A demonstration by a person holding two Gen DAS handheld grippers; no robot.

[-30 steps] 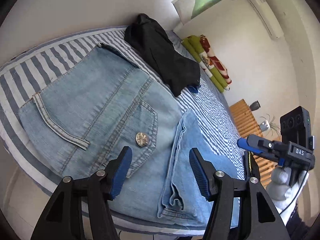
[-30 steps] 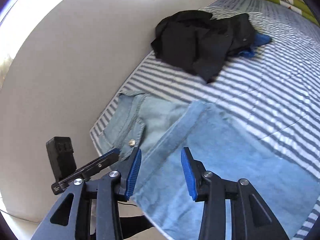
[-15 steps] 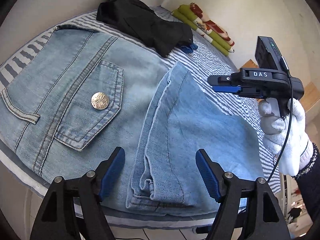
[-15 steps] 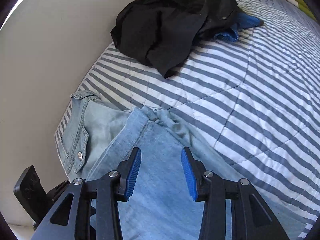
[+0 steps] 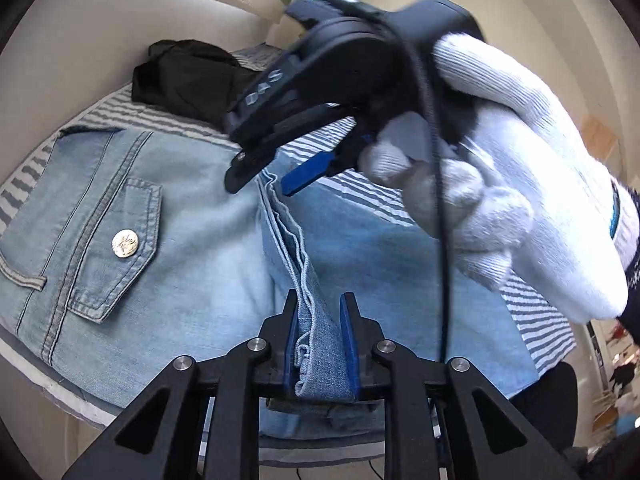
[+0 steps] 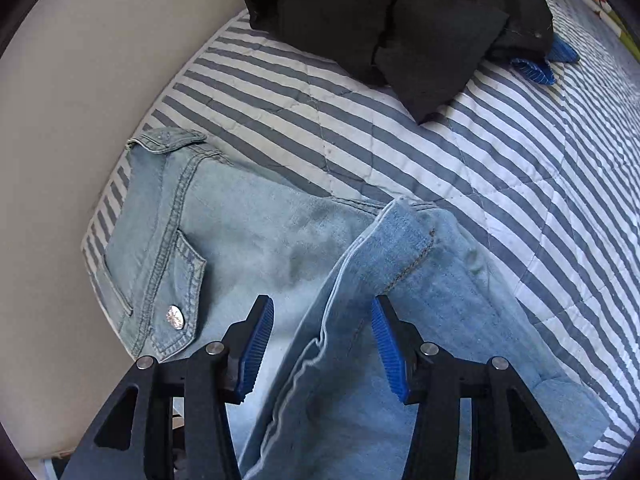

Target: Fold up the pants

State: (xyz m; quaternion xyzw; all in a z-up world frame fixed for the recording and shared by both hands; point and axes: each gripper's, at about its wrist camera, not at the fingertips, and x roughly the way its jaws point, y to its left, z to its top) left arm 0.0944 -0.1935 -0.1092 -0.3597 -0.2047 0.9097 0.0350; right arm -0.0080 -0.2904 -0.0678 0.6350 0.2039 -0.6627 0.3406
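Light blue denim pants (image 5: 192,240) lie on a striped bed, a back pocket with a silver button (image 5: 123,243) showing, the legs folded back over the seat. My left gripper (image 5: 319,344) is shut on the hem end of the folded legs at the near bed edge. In the left wrist view my right gripper (image 5: 260,178), held by a white-gloved hand (image 5: 520,200), hovers over the far end of that hem. In the right wrist view the right gripper (image 6: 322,344) stands open astride the raised hem edge of the pants (image 6: 360,280).
A heap of black clothing (image 6: 400,28) with a blue item (image 6: 556,56) beside it lies farther up the grey-and-white striped bedcover (image 6: 500,152). A pale wall (image 6: 80,100) runs along the left of the bed. The bed's edge is just below my left gripper.
My left gripper moved in and shut on the pant-leg hem. The right gripper swung close over the hem's far end and widened its fingers around the fold.
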